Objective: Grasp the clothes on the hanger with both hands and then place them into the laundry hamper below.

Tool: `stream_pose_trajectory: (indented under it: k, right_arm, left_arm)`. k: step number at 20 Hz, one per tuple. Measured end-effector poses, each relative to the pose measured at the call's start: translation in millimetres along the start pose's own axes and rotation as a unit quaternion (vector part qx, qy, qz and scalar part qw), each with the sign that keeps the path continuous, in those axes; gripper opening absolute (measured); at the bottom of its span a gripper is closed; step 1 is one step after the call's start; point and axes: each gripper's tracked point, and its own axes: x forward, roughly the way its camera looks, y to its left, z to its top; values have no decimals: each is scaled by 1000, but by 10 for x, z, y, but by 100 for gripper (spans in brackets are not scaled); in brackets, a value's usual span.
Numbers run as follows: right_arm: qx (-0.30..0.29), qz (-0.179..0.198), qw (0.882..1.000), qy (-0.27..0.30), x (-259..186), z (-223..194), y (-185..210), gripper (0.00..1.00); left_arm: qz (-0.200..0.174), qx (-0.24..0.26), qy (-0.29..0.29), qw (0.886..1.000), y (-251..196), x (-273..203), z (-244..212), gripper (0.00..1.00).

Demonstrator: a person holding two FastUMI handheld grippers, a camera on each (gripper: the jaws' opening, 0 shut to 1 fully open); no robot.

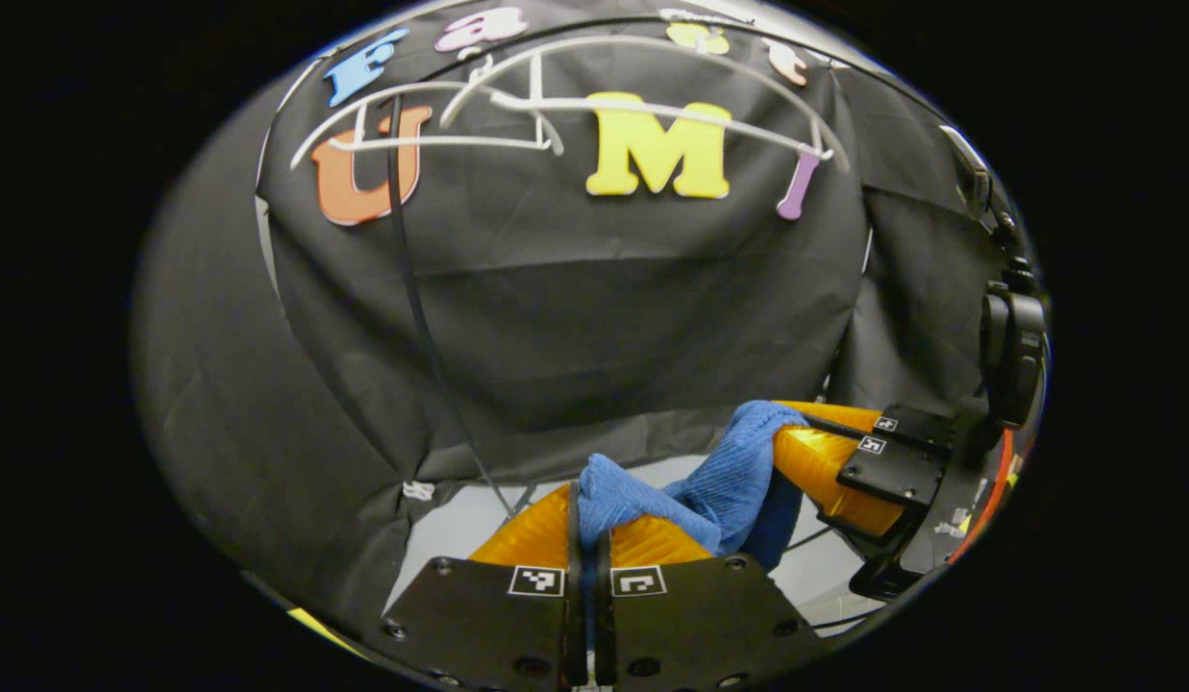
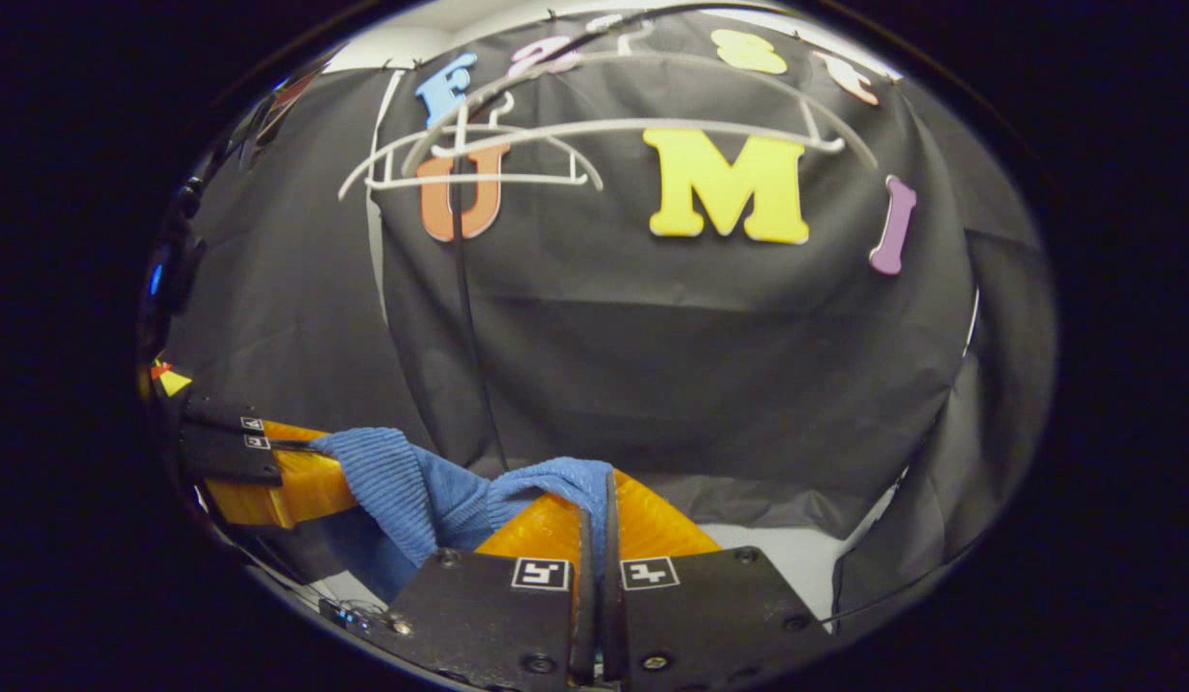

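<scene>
A soft, light blue ribbed knit garment point(image 1: 719, 481) sags between the left gripper point(image 1: 586, 524) and right gripper point(image 2: 599, 514), each pinched closed on a bunched edge, below the bare white wire hangers point(image 1: 556, 115) on the far wall, likely limp but secure.

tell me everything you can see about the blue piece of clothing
The blue garment is a soft ribbed knit, bunched and creased. It hangs slack between the two grippers, off the white hangers above. The left gripper pinches one end between closed fingers; the right gripper clamps the other end. Loose folds droop below the span. Its full shape cannot be told.
</scene>
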Motion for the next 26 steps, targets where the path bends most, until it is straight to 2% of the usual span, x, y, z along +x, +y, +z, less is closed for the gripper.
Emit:
stream_pose_trajectory:
  k: [2, 3, 4, 6, 7, 8, 9, 10, 11, 12, 13, 14, 16, 17, 21, 23, 24, 26]
  right_arm:
    - [2, -6, 999, 39, 216, -235, -51, 9]
    - [2, -9, 998, 57, 293, -353, -38, 10]
    - [-1, -10, 997, 76, 367, -445, -24, 10]
    - [-13, -10, 993, 116, 440, -628, -48, 13]
    - [-20, -17, 991, 134, 444, -744, -147, 23]
    - [-20, -27, 989, 147, 422, -854, -207, 28]
    - [-28, -45, 986, 160, 457, -917, -278, 46]
    - [-38, -58, 984, 165, 406, -917, -366, 58]
    - [-45, -64, 984, 163, 391, -928, -452, 54]
    - [-50, -67, 983, 161, 349, -909, -509, 63]
    - [-57, -69, 983, 161, 333, -889, -544, 64]
    - [-62, -69, 983, 155, 304, -833, -553, 61]
    - [-76, -69, 984, 146, 198, -757, -582, 66]
    - [-80, -70, 985, 138, 107, -738, -586, 74]
    - [-64, -72, 990, 101, -318, -445, -562, 79]
    - [-51, -79, 993, 68, -583, -282, -526, 79]
    - [-46, -85, 994, 46, -729, -142, -527, 79]
    - [-39, -98, 994, 0, -1091, 198, -539, 79]
  left_arm:
    - [7, -8, 35, 999, 12, 222, -202, 5]
    - [6, -10, 49, 999, -18, 307, -276, 10]
    - [6, -11, 66, 998, -48, 357, -328, 7]
    - [-3, -2, 105, 994, -131, 456, -501, 10]
    - [-5, 8, 129, 992, -196, 470, -555, 27]
    - [-5, 12, 142, 990, -258, 499, -543, 38]
    - [-3, 20, 153, 988, -251, 505, -562, 49]
    - [-1, 27, 156, 987, -235, 492, -544, 60]
    - [-1, 29, 154, 988, -207, 526, -541, 71]
    - [-2, 29, 151, 988, -202, 536, -503, 82]
    - [-3, 28, 148, 989, -196, 510, -485, 93]
    - [-3, 27, 143, 989, -194, 491, -447, 93]
    - [-2, 26, 136, 990, -189, 395, -360, 94]
    - [-4, 28, 128, 991, -185, 355, -325, 100]
    - [-12, 35, 86, 996, -210, 65, -68, 98]
    - [-12, 38, 51, 998, -166, -111, 107, 100]
    - [-10, 39, 30, 999, -149, -194, 185, 98]
    - [-8, 38, -14, 999, -92, -407, 369, 100]
